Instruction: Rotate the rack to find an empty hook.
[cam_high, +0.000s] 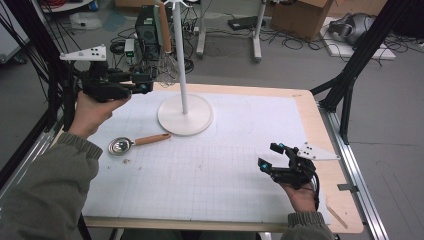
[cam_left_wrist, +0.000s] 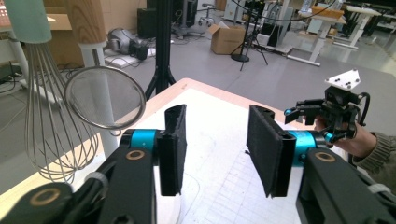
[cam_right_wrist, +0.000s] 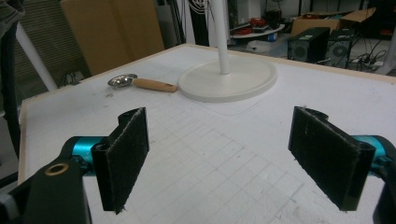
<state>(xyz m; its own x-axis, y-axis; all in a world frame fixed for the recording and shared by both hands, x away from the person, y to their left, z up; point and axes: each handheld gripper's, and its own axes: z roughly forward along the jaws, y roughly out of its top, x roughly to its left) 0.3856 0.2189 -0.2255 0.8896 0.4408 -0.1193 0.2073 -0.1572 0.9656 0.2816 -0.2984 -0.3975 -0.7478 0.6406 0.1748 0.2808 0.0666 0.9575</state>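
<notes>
The left gripper (cam_high: 145, 82) is hovering raised at the far left of the table (cam_high: 330, 197), beside the stand (cam_high: 185, 114). Its jaws are standing apart with nothing between them, as the left gripper view confirms (cam_left_wrist: 217, 149). A whisk (cam_high: 167, 62) is hanging from the stand by its wooden handle, its wire head just beyond the left gripper's tips. In the left gripper view the whisk (cam_left_wrist: 49, 126) is hanging at the left, and a round strainer (cam_left_wrist: 105, 97) is hanging just beside it, overlapping the stand's white post; neither is touching the jaws.

A spoon (cam_high: 132, 144) with a metal bowl and wooden handle is lying flat on the white mat (cam_high: 210, 175), near the stand's round base and toward the left hand (cam_high: 92, 112). In the right gripper view the spoon (cam_right_wrist: 140, 83) is lying just left of the base (cam_right_wrist: 229, 79), not touching it.

The right gripper (cam_high: 274, 157) is sitting low over the near right part of the mat, held in the right hand (cam_high: 300, 195). Its jaws are spread wide and empty (cam_right_wrist: 233, 154), pointing toward the stand. It is well apart from the spoon and the whisk.
</notes>
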